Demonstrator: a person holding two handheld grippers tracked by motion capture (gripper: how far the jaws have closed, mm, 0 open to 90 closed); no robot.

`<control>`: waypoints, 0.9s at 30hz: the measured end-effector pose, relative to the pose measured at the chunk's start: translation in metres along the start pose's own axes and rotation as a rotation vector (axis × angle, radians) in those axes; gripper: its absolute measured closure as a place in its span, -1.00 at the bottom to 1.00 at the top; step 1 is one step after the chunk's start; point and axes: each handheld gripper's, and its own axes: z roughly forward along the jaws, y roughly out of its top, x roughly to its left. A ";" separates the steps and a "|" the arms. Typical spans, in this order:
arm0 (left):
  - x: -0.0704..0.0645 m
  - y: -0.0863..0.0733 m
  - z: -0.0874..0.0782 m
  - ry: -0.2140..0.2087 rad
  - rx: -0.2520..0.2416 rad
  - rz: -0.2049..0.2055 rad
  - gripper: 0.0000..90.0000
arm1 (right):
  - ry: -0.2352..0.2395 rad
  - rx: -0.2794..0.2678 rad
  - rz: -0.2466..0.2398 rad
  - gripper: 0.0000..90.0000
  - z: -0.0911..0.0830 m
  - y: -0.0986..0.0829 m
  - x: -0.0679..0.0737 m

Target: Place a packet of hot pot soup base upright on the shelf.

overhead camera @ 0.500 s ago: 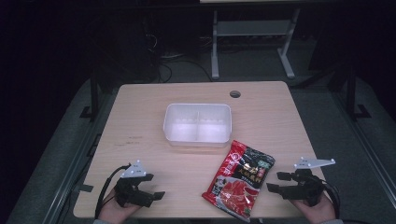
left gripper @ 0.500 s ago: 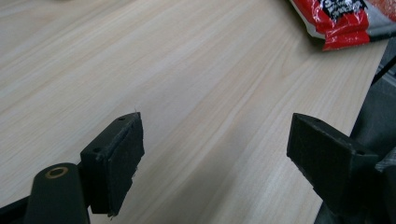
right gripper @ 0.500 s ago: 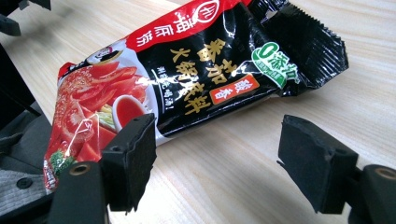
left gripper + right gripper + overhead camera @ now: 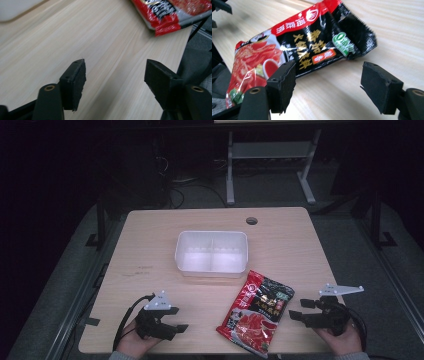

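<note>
Sauce packet (image 4: 257, 312) beside right gripper (image 4: 296, 310)

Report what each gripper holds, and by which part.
Nothing is held: left gripper and right gripper are both open, beside the snack packet.

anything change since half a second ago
Nothing visibly changed. The left claw and right claw rest open near the table's near edge, the red and black packet lies between them, and the white tub sits behind it.
</note>
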 end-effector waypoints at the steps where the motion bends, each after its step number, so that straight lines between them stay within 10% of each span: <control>1: 0.000 0.000 0.000 0.000 0.000 0.000 -0.19 | -0.001 -0.003 0.001 -0.40 0.000 0.002 -0.001; 27: -0.047 0.083 0.063 -0.139 0.136 0.171 0.70 | 0.001 0.019 0.027 -0.33 0.023 0.051 -0.037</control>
